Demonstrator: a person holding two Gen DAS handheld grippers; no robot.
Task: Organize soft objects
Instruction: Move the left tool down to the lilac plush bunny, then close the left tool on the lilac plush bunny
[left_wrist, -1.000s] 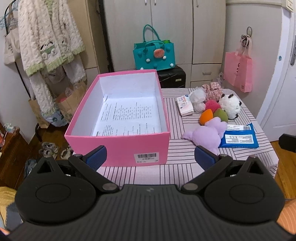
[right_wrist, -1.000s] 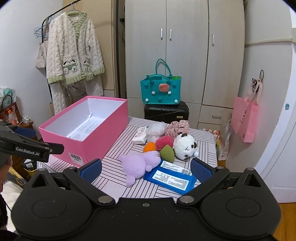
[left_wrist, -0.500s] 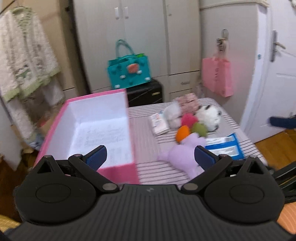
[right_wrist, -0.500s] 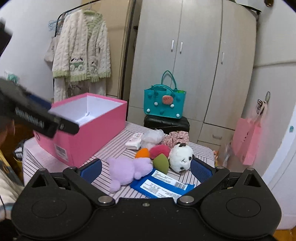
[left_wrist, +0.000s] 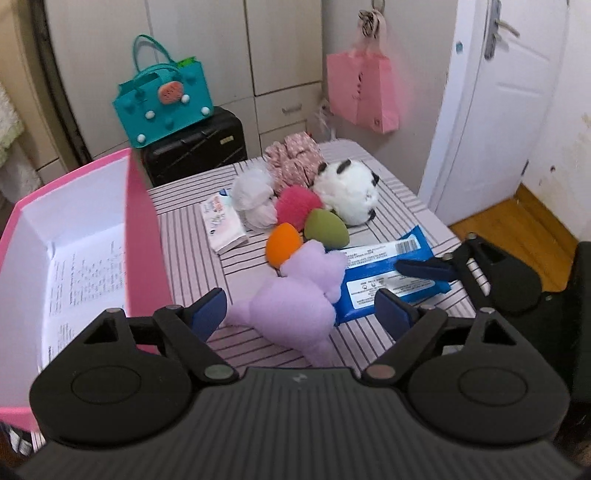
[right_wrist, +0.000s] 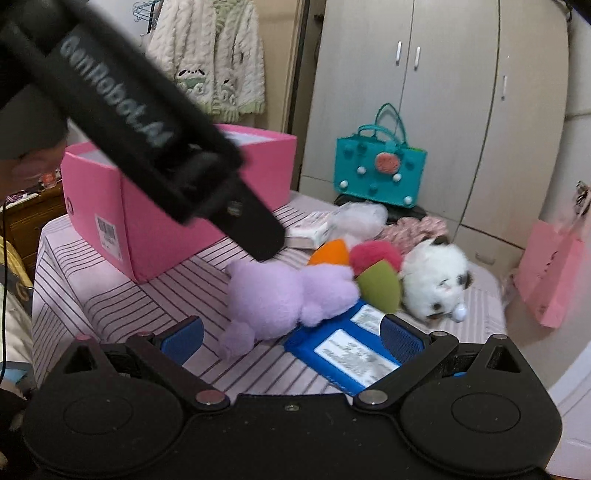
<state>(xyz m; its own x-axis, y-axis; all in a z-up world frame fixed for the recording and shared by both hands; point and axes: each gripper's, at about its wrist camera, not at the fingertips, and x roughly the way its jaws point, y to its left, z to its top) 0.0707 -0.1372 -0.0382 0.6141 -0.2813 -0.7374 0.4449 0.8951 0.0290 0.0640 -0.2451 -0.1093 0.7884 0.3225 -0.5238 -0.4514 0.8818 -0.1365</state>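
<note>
A purple plush (left_wrist: 295, 295) lies on the striped table, also in the right wrist view (right_wrist: 284, 291). My left gripper (left_wrist: 301, 314) is open, its fingers either side of the plush, just above it. My right gripper (right_wrist: 291, 336) is open, low over the table, close to the plush and a blue wipes pack (right_wrist: 343, 350). Behind lie an orange sponge (left_wrist: 282, 243), a green sponge (left_wrist: 327, 227), a pink pompom (left_wrist: 297, 205), a panda plush (left_wrist: 349, 188), a white fluffy piece (left_wrist: 255, 199) and a floral scrunchie (left_wrist: 295, 157). The open pink box (left_wrist: 142, 229) stands left.
A small tissue pack (left_wrist: 223, 225) lies beside the box. A teal bag (left_wrist: 164, 99) sits on a black suitcase (left_wrist: 195, 149) behind the table. A pink bag (left_wrist: 364, 90) hangs on the wall. A white door (left_wrist: 491, 110) is at right. The left gripper's body (right_wrist: 147, 129) crosses the right view.
My left gripper swung right from the pink box and came down over the purple plush. My right gripper moved lower and closer to the toys. Both stayed open.
</note>
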